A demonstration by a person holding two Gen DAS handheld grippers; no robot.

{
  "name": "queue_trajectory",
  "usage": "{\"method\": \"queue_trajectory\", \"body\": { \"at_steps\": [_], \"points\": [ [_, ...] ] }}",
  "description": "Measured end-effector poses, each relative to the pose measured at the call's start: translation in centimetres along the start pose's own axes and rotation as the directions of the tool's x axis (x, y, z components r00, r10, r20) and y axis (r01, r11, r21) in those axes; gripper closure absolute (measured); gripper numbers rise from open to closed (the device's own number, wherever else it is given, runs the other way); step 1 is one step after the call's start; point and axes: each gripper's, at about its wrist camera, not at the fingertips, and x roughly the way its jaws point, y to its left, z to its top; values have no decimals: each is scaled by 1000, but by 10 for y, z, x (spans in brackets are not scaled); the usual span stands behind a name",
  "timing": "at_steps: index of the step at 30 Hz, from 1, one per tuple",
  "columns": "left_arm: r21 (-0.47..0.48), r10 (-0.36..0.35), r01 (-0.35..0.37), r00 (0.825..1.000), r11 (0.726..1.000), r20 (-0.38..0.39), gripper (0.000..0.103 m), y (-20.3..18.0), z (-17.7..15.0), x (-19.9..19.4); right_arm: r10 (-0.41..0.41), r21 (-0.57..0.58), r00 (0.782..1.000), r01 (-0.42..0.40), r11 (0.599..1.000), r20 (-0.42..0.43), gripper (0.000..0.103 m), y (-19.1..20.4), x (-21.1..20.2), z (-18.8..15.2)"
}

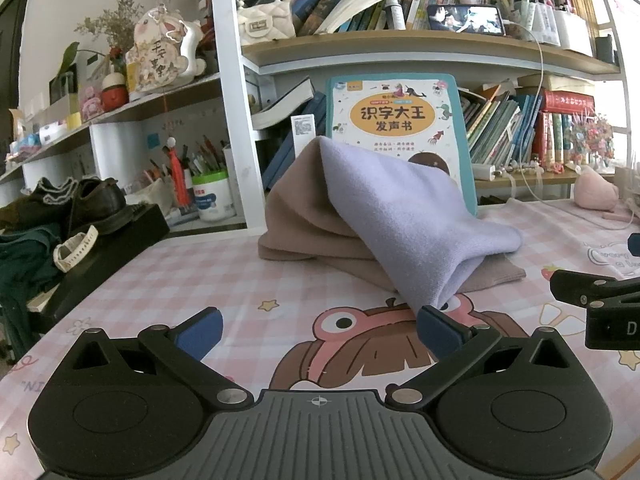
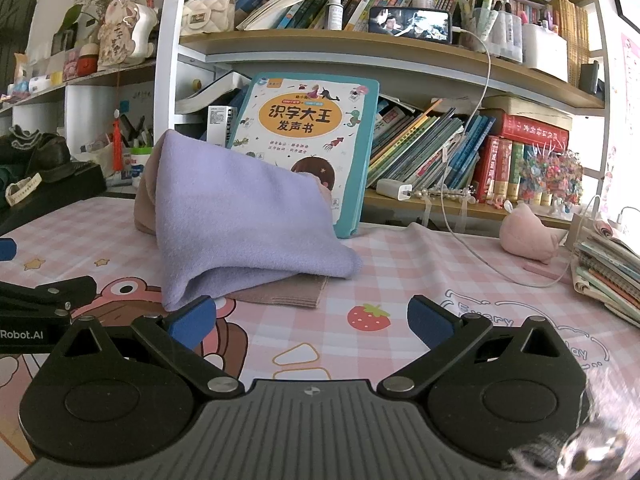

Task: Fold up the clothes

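A lilac cloth [image 1: 404, 216] [image 2: 236, 216] leans in a peak against an upright teal children's book [image 1: 400, 116] [image 2: 312, 120], draped over a folded tan cloth [image 1: 304, 216] [image 2: 284, 290] lying on the pink checked tablecloth. My left gripper [image 1: 320, 330] is open; its right blue pad [image 1: 436, 330] sits just below the lilac cloth's lower corner, with nothing between the fingers. My right gripper [image 2: 312, 320] is open too, its left pad [image 2: 192, 320] close to the lilac cloth's near corner. Each gripper shows at the edge of the other's view.
Shelves packed with books and a phone [image 2: 410, 24] rise behind the table. A black box with a shoe [image 1: 96, 204] and watch sits left. A pink plush [image 2: 528, 236], charger cable and a book stack [image 2: 608, 272] lie right. The pink tablecloth [image 2: 400, 276] spreads in front.
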Motion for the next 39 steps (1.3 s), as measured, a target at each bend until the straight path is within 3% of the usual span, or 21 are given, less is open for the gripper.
{"method": "queue_trajectory", "body": {
  "at_steps": [39],
  "points": [
    [2, 1, -1, 1000, 1000, 2, 0, -1, -3, 0, -4, 9, 1000, 4, 1000, 6, 0, -1, -1, 1]
  ]
}}
